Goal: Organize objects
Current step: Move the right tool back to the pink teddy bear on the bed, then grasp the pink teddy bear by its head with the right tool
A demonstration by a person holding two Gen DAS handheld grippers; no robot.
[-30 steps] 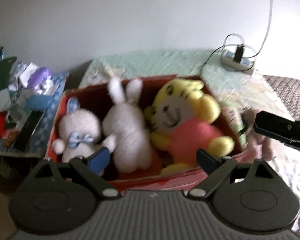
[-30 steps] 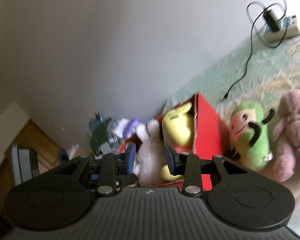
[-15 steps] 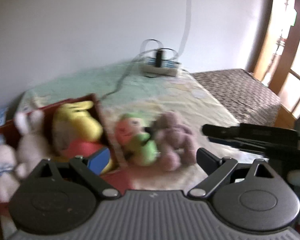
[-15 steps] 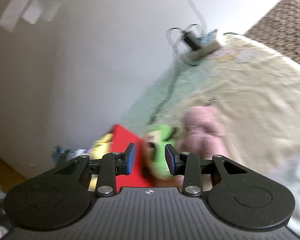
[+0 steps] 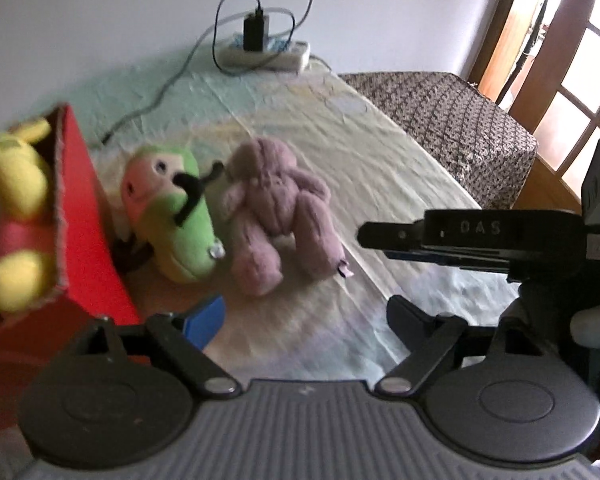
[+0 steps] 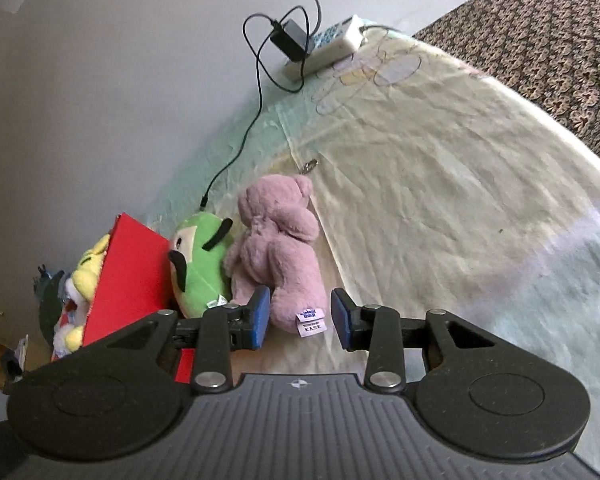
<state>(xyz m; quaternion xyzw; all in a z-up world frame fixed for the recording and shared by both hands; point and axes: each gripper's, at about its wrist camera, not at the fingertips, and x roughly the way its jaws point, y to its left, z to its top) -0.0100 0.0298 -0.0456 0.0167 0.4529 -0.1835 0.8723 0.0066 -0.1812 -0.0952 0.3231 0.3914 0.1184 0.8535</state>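
A mauve plush bear point(image 6: 278, 252) lies on the bed sheet, beside a green plush point(image 6: 200, 264) that leans against the red box point(image 6: 132, 276). A yellow plush point(image 6: 86, 268) sits inside the box. My right gripper point(image 6: 300, 316) is open, its blue pads on either side of the bear's foot and label, not closed on it. In the left wrist view the bear point(image 5: 278, 208), green plush point(image 5: 172, 212) and box point(image 5: 88, 216) lie ahead of my left gripper point(image 5: 304, 316), which is open and holds nothing. The right gripper point(image 5: 384, 236) enters from the right.
A white power strip point(image 6: 324, 48) with a black charger and cable lies at the head of the bed by the wall. A dark patterned blanket point(image 5: 452, 116) covers the far right. A wooden-framed window point(image 5: 572, 40) is behind. Clutter point(image 6: 44, 288) sits left of the box.
Both views swung from the box toward the loose plush toys on the sheet. The right gripper came down close to the mauve bear, and its jaws widened around the bear's foot.
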